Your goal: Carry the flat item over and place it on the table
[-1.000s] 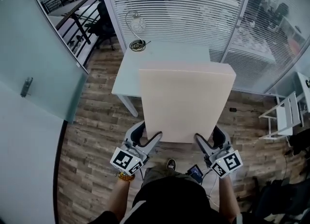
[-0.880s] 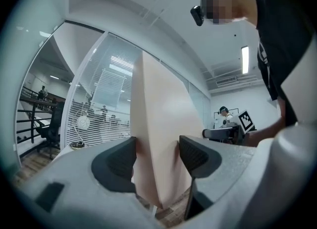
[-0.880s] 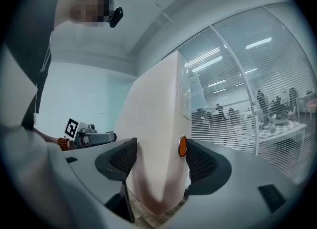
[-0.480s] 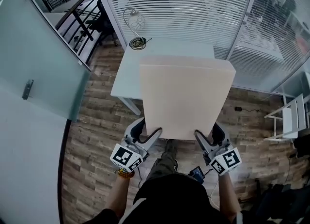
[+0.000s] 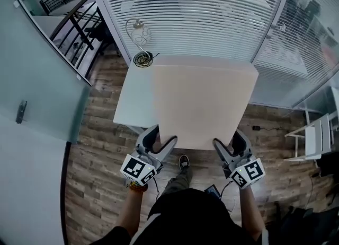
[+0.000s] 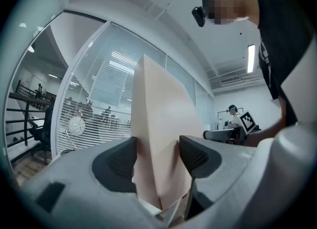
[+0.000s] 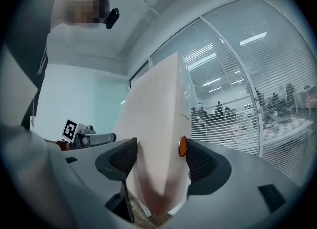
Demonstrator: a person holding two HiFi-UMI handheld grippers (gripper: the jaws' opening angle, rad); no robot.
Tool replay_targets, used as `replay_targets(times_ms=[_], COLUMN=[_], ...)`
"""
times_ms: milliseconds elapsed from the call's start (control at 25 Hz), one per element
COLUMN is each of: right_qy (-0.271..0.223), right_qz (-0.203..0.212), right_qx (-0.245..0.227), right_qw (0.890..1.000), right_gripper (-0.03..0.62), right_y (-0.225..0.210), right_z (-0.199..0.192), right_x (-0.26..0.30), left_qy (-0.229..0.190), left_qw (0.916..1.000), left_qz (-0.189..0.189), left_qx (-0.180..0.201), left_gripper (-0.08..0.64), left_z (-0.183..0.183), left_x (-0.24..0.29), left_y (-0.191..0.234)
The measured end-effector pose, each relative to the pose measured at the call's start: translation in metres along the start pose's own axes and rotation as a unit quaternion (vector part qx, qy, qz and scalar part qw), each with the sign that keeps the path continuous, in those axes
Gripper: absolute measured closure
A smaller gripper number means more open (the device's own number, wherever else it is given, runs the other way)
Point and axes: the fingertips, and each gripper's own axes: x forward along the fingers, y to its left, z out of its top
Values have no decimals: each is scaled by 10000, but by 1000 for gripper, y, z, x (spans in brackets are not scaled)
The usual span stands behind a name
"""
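Board held out ahead of the person: a pale beige, flat rectangular board [image 5: 201, 103] lies over the small white table [image 5: 132, 98] and covers most of its top. From overhead it is hard to say whether it rests on the table or hangs just above it. The left gripper [image 5: 163, 139] is clamped on the board's near edge by the left corner, its dark pads pressed against both faces. The right gripper [image 5: 228, 142] pinches the same edge by the right corner (an orange dot shows on one pad), its jaws narrowed to the board's thickness. A white globe lamp [image 5: 139, 36] sits at the table's far left corner.
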Motion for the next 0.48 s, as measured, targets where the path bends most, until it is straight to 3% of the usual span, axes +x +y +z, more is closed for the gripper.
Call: replay_targets(times_ms=[480], right_qy=[218], right_qz=[-273], right_qx=[-290], right_qw=[9990], right_gripper=[308], right_y=[-61], right_z=[21], right_x=[86], left_qy=[-372], left_qw=[9987], left_qz=[-189], left_qx=[-300], left_gripper=[284], left_z=[1], left_x=[81], left_y=[78])
